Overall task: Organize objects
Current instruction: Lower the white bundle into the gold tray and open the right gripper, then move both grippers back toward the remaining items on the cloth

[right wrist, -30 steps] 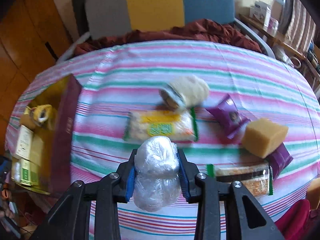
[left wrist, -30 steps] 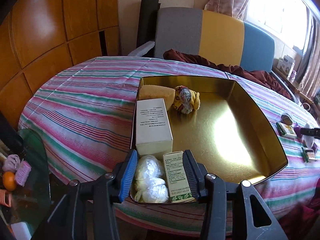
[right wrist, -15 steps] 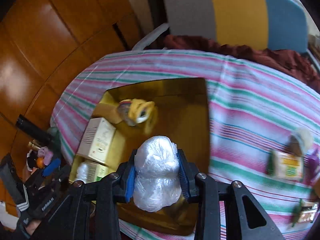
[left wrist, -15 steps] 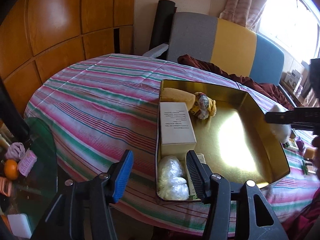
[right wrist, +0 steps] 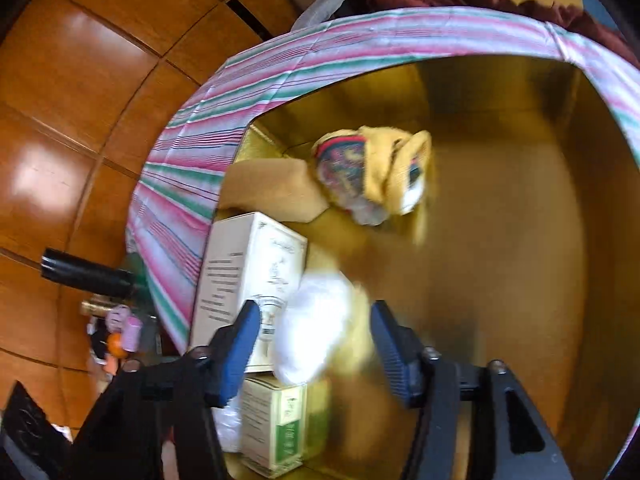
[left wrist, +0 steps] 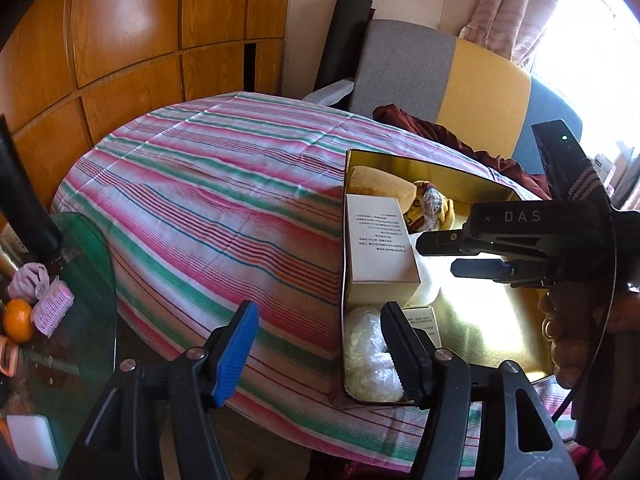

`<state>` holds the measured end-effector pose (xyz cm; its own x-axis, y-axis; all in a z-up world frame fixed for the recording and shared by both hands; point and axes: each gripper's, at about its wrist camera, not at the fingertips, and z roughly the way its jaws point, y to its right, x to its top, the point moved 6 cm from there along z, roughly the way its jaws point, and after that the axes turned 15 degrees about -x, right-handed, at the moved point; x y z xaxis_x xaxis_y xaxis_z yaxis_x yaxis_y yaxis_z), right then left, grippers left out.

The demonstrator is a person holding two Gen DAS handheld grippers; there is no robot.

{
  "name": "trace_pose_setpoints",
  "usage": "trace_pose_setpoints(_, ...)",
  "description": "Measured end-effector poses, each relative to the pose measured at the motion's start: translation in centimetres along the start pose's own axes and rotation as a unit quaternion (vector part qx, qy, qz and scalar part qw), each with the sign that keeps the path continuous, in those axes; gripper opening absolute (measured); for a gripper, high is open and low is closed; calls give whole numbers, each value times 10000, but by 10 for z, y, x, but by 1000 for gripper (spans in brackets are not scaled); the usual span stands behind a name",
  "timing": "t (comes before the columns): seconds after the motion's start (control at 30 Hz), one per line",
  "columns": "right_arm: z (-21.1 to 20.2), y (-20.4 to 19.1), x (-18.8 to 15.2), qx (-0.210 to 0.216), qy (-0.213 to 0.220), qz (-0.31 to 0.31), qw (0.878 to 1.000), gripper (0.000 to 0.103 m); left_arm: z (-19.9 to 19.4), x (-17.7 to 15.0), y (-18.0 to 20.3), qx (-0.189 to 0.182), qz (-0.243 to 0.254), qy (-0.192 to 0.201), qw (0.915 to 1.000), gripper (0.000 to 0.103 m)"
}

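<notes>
A gold tin (left wrist: 440, 172) stands on the striped tablecloth (left wrist: 224, 208). In it lie a white box (left wrist: 376, 240), a yellow cake (left wrist: 380, 184), a yellow wrapped snack (left wrist: 434, 204), a plastic-wrapped bundle (left wrist: 368, 356) and a small green box (left wrist: 424, 320). My left gripper (left wrist: 318, 312) hangs at the tin's near left corner, its jaws opening with nothing between them. My right gripper (right wrist: 316, 312) is over the tin (right wrist: 520, 240), jaws opening. A second white wrapped bundle (right wrist: 312, 332) sits blurred between its pads, free of both, beside the white box (right wrist: 248, 264).
A glass side table (left wrist: 80, 280) at the left carries an orange (left wrist: 16, 320) and pink items. A grey, yellow and blue chair (left wrist: 440, 76) with a dark red cloth (left wrist: 420, 124) stands behind the table. Wooden wall panels (left wrist: 120, 40) run along the left.
The right gripper carried the wrapped bundle from the snacks on the cloth over to the tin and let it go. The left gripper opened off the green box and drew back left.
</notes>
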<state>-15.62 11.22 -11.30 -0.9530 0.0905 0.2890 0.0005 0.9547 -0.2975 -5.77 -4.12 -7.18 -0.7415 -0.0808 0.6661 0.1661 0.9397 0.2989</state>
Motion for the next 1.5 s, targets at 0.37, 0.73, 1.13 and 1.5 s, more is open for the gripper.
trace_pose_setpoints(0.37,-47,10,-10,-427,622,-343,9966,65,-7,3,10,-32,170,120,9998,69)
trace_pose_setpoints(0.73,-100,40,-35,-1256,1403,-818,9787,77,-15,2,40,-154,528,165,9984,71)
trace_pose_setpoints(1.13,-133,122,-53,-1739,1599,-275,9713,78,-16,0,73,-292,920,99,9953,71)
trace_pose_setpoints(1.5,-190,238,-58,-2533,1882,689,9464,82,-7,-2,109,-554,1291,-80,9900,76)
